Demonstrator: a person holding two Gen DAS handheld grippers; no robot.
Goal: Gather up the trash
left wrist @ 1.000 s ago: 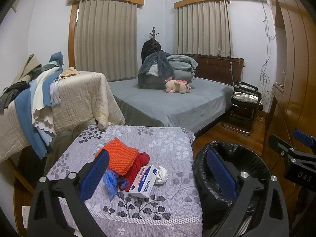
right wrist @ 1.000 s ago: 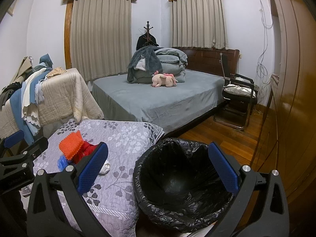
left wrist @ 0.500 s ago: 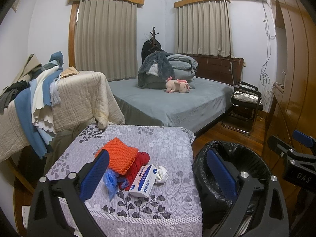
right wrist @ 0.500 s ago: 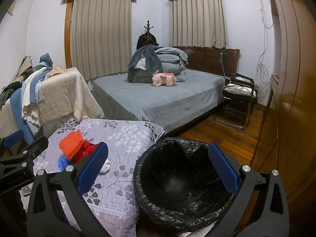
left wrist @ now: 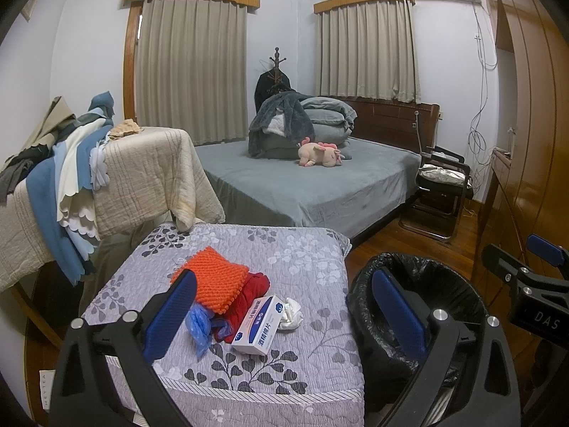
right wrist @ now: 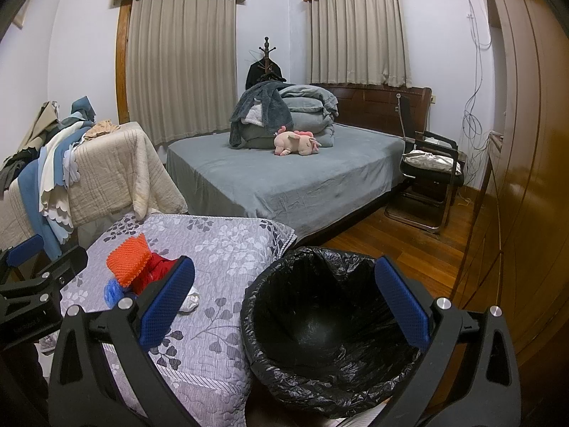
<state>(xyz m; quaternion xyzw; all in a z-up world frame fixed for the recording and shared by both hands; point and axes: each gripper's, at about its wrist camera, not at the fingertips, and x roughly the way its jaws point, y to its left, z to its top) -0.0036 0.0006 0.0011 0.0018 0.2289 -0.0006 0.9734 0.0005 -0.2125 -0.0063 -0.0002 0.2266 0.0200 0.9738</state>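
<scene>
— Claws first: what are yours doing?

— My left claw (left wrist: 284, 316) is spread wide with nothing between its blue pads; it hangs over the near edge of the quilt-covered surface (left wrist: 309, 259). My right claw (right wrist: 284, 306) is just as wide apart and bare, poised above the bin (right wrist: 330, 327).

— And the trash itself?

— It sits in a small heap on the surface, near the front. Closest to me is a white carton (left wrist: 259, 324) with blue print, lying flat and angled. A crumpled blue plastic scrap (left wrist: 200, 324) lies to its left, and a wadded white tissue (left wrist: 290, 314) touches its far right end. Behind them is a red bundle (left wrist: 249, 293), with an orange knitted cloth (left wrist: 213, 281) resting on top of it. My left claw touches none of these.

— Describe the bin.

— Round, lined with a shiny black bag whose rim is rumpled over the edge. It stands on the wooden floor (right wrist: 384, 238) just beside the right side of the surface, and I see nothing inside it.

— Further off?

— A bed (left wrist: 313, 185) with a grey cover, a pink plush toy (left wrist: 320, 153) lying in front of piled bedding. To the left, a beige quilt (left wrist: 142, 174) hangs over something, with blue and white cloths beside it. A black chair (left wrist: 441, 192) stands right of the bed.
</scene>
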